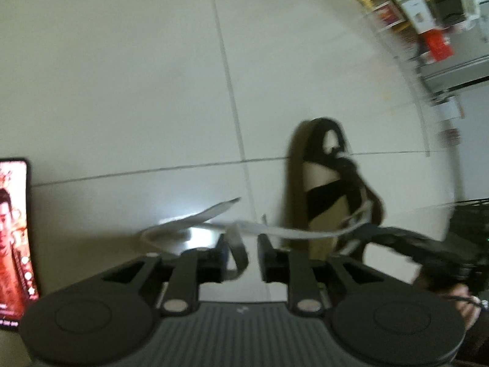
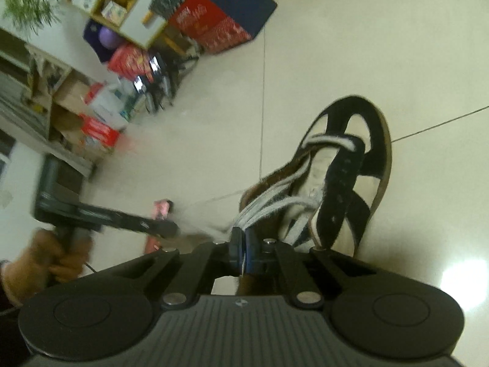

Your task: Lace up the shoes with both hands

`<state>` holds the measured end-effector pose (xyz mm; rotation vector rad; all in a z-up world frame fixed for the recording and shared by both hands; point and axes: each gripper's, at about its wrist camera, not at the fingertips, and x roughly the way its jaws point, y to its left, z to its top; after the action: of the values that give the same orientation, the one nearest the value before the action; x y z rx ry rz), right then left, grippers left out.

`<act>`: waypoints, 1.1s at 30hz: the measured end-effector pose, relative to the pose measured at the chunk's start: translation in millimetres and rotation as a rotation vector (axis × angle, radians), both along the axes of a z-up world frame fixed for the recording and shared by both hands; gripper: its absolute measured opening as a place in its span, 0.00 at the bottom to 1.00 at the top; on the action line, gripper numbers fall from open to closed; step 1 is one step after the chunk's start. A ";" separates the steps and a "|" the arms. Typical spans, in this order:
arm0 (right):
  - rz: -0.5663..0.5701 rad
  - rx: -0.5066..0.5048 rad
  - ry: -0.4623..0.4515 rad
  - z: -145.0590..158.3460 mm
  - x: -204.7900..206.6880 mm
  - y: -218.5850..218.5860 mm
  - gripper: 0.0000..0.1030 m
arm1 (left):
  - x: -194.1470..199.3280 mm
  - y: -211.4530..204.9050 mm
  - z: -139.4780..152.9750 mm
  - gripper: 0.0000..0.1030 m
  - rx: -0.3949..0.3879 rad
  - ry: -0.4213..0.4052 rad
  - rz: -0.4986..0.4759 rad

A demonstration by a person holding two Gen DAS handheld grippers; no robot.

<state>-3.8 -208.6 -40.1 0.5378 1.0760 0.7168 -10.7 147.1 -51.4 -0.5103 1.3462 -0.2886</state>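
Right gripper (image 2: 243, 252): black jaws closed tight on the flat white shoelace (image 2: 269, 211), a sliver of lace showing between the pads. Several lace strands fan from that pinch up into the eyelets of the black-and-cream low sneaker (image 2: 351, 165), which lies on the pale tiled floor (image 2: 305, 46) just ahead of the tool, toe pointing away.

Left gripper (image 1: 243, 253): jaws parted, a loose loop of the same lace hanging in the gap; the blur leaves it unclear whether either pad touches it, but nothing is clamped. In that view the sneaker stands ahead and to the right, lace trailing back across the floor.

A phone with a lit red screen (image 1: 12, 238) lies at the left.

Step in hand, by my reading: passing the lace between hands. Next move calls for the left jaws to re-pinch the free end and aim it at an open eyelet while the right holds tension.
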 end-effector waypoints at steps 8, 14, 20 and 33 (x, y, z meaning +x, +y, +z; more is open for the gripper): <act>-0.088 0.153 -0.041 40.8 -15.7 -39.9 0.03 | -4.1 -18.3 -3.1 0.47 0.075 -0.016 -0.021; -0.144 0.255 -0.073 67.0 -14.5 -55.1 0.03 | -9.5 -51.3 2.7 0.47 0.022 -0.089 -0.035; -0.262 0.286 -0.115 82.3 -10.2 -83.6 0.03 | -11.0 -84.2 15.7 0.48 0.017 -0.155 -0.132; -0.635 0.150 -0.010 31.4 -17.0 -172.8 0.03 | -13.1 -98.6 17.3 0.56 0.021 -0.186 -0.195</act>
<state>-20.7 -381.4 -8.7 0.9474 0.7769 0.2389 -23.9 48.5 -34.1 -0.3259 1.2169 -0.4698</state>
